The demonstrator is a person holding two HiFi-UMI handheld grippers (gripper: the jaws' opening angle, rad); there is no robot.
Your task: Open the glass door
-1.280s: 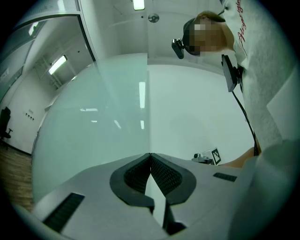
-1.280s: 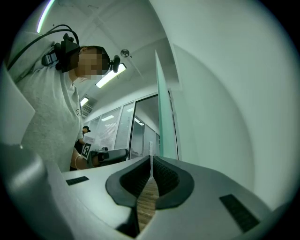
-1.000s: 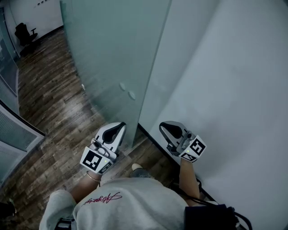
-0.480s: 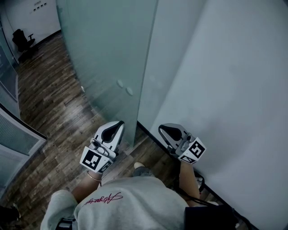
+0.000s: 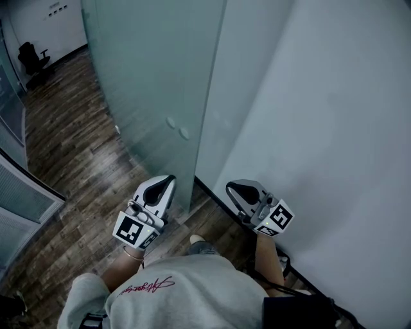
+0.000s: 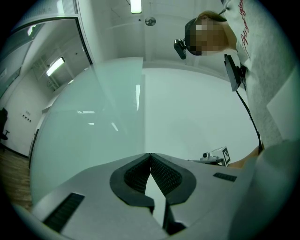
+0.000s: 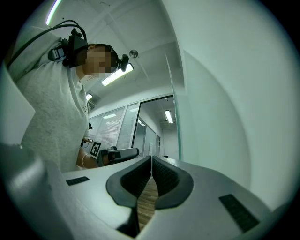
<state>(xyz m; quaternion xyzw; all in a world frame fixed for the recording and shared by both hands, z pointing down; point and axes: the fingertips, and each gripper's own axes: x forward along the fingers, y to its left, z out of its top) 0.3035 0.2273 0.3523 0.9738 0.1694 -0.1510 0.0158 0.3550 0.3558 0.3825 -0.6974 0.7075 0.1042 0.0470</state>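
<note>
**Head view.** The frosted glass door (image 5: 151, 77) fills the upper centre. Its free edge runs down to the wood floor (image 5: 70, 154) at mid-frame. Two small round fittings (image 5: 177, 128) sit on the glass near that edge. A white wall (image 5: 334, 128) takes up the right side. The left gripper (image 5: 168, 180) is at lower centre, its tip close to the foot of the door's edge on the left side. The right gripper (image 5: 231, 187) is to the right of that edge, near the wall. Neither touches the door as far as this view shows. A chair (image 5: 31, 54) stands far off at upper left, and the person's grey sweatshirt (image 5: 186, 295) fills the bottom. The jaw gaps cannot be read from here.

**Left gripper view.** The left gripper (image 6: 150, 154) has its jaws closed tip to tip, with nothing between them. The door (image 6: 89, 126) covers the left half and the wall (image 6: 197, 108) the right. The right gripper (image 6: 216, 156) shows small at right of centre. A ceiling lamp (image 6: 136, 5) is lit at the top, which the head view does not show.

**Right gripper view.** The right gripper (image 7: 151, 159) has its jaws together and empty, with floor boards showing below the pads. The door shows only as a thin greenish upright edge (image 7: 178, 122) just right of centre. A corridor (image 7: 152, 126) with lit ceiling lamps lies left of the edge. The left gripper (image 7: 119, 153) is at lower left.
</note>
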